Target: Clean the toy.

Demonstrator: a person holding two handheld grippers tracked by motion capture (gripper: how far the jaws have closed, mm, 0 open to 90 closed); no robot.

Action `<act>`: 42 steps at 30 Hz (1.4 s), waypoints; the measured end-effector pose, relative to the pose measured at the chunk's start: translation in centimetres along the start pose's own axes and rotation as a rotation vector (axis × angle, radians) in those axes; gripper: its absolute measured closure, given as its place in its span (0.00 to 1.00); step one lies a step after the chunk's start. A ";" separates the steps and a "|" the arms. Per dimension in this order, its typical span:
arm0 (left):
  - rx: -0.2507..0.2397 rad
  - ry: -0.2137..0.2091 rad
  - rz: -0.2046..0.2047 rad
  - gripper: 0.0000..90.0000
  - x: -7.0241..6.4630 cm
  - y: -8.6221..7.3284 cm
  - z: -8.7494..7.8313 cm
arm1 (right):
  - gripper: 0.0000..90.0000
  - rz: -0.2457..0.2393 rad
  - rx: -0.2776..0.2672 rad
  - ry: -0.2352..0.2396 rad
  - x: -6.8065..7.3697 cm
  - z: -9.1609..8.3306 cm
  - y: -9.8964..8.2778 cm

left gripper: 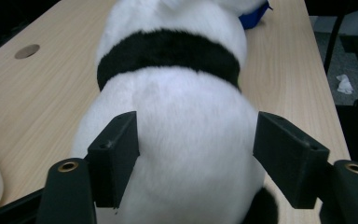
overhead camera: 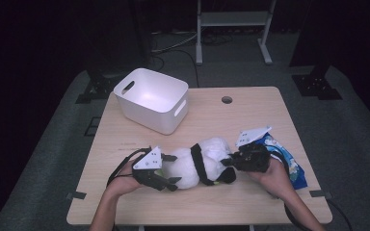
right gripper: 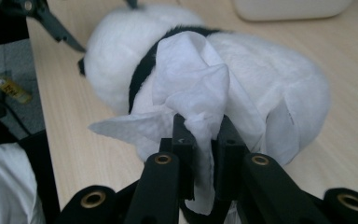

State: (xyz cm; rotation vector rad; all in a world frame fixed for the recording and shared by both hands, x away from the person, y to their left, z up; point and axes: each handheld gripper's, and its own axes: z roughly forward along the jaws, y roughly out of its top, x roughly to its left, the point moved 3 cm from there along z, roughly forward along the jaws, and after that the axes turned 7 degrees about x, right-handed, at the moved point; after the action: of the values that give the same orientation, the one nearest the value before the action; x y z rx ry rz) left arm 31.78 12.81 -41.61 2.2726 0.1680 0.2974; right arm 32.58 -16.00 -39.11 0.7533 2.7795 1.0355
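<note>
The plush panda (overhead camera: 202, 166) lies on the table in front of the white bin (overhead camera: 151, 98); the right gripper (right gripper: 200, 140) pinches a white wipe (right gripper: 191, 88) against it, so wiping looks barely begun; the left gripper (left gripper: 196, 154) straddles its rump, jaws spread, pads apparently not pressing.

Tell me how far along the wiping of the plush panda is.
Done: the right gripper has a white wipe clamped, against the panda. In hand: the left gripper straddles the panda's body, pads apparently just off the fur. Left: the wiping itself; the white bin holds nothing.
</note>
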 end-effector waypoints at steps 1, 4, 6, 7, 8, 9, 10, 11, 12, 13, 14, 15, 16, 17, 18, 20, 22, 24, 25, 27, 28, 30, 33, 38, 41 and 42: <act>-0.004 0.012 0.000 0.32 0.1 0.2 -0.3 | 0.90 -0.010 0.016 0.008 0.2 0.4 -0.1; -0.004 0.018 -0.004 0.32 0.2 0.3 -0.4 | 0.90 -0.019 0.020 0.032 0.9 1.5 -0.2; 0.006 0.035 -0.005 0.32 0.2 0.3 -0.3 | 0.89 -0.028 0.007 0.040 1.2 1.8 0.0; 0.006 0.042 -0.008 0.32 0.3 0.3 -0.2 | 0.89 -0.035 0.007 0.044 1.4 1.9 0.1; 0.006 0.045 -0.013 0.32 0.3 0.2 -0.1 | 0.89 -0.035 0.005 0.050 1.6 2.0 0.1; 0.011 0.054 -0.018 0.32 0.4 0.2 -0.1 | 0.89 -0.039 0.007 0.055 1.7 2.1 0.2; 0.015 0.063 -0.023 0.32 0.5 0.2 -0.1 | 0.89 -0.039 0.008 0.057 1.9 2.1 0.2; 0.021 0.067 -0.027 0.32 0.6 0.2 -0.1 | 0.89 -0.043 0.011 0.058 2.0 2.1 0.2; 0.024 0.071 -0.028 0.33 0.6 0.1 -0.1 | 0.89 -0.046 0.012 0.061 2.1 2.1 0.2; 0.032 0.073 -0.024 0.34 0.6 0.1 0.0 | 0.89 -0.050 0.012 0.061 2.2 1.9 0.2; 0.039 0.075 -0.022 0.34 0.6 0.0 0.0 | 0.89 -0.047 0.009 0.064 2.3 1.8 0.2; 0.040 0.079 -0.023 0.35 0.6 0.0 0.1 | 0.89 -0.051 0.003 0.068 2.4 1.6 0.3; 0.043 0.079 -0.023 0.35 0.6 0.0 0.1 | 0.89 -0.052 -0.002 0.069 2.5 1.4 0.3; 0.046 0.078 -0.022 0.35 0.6 0.0 0.1 | 0.89 -0.055 -0.009 0.072 2.6 1.2 0.4; 0.047 0.078 -0.022 0.35 0.6 0.0 0.1 | 0.89 -0.059 -0.017 0.074 2.7 0.9 0.5; 0.051 0.075 -0.023 0.36 0.6 -0.1 0.1 | 0.89 -0.064 -0.029 0.071 2.9 0.5 0.6; 0.053 0.072 -0.024 0.36 0.5 -0.1 0.2 | 0.89 -0.064 -0.042 0.068 2.9 0.0 0.8; 0.056 0.070 -0.020 0.36 0.5 -0.2 0.2 | 0.89 -0.060 -0.059 0.061 2.7 -0.5 1.0; 0.057 0.068 -0.019 0.36 0.5 -0.2 0.2 | 0.89 -0.055 -0.068 0.054 2.6 -0.7 1.1; 0.058 0.064 -0.020 0.37 0.4 -0.2 0.2 | 0.89 -0.042 -0.086 0.038 2.2 -1.2 1.2; 0.057 0.063 -0.021 0.37 0.4 -0.2 0.2 | 0.89 -0.037 -0.091 0.028 1.9 -1.3 1.3; 0.058 0.061 -0.020 0.37 0.4 -0.2 0.2 | 0.89 -0.023 -0.087 0.001 1.4 -1.4 1.4; 0.059 0.058 -0.020 0.37 0.4 -0.2 0.2 | 0.89 0.000 -0.073 -0.024 0.6 -1.2 1.5; 0.059 0.060 -0.022 0.37 0.4 -0.1 0.2 | 0.89 0.013 -0.029 -0.026 0.1 0.2 1.2; 0.067 0.069 -0.014 0.36 0.4 0.1 0.1 | 0.89 0.010 -0.022 -0.014 0.2 0.9 1.1; 0.062 0.073 -0.013 0.36 0.4 0.1 0.1 | 0.89 0.007 -0.019 -0.011 0.3 1.1 1.0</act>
State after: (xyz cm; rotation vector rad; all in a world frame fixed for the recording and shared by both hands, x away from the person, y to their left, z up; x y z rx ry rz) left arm 32.15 12.74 -41.49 2.3221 0.2331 0.3736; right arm 33.02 -14.55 -39.26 0.7642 2.7562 1.0542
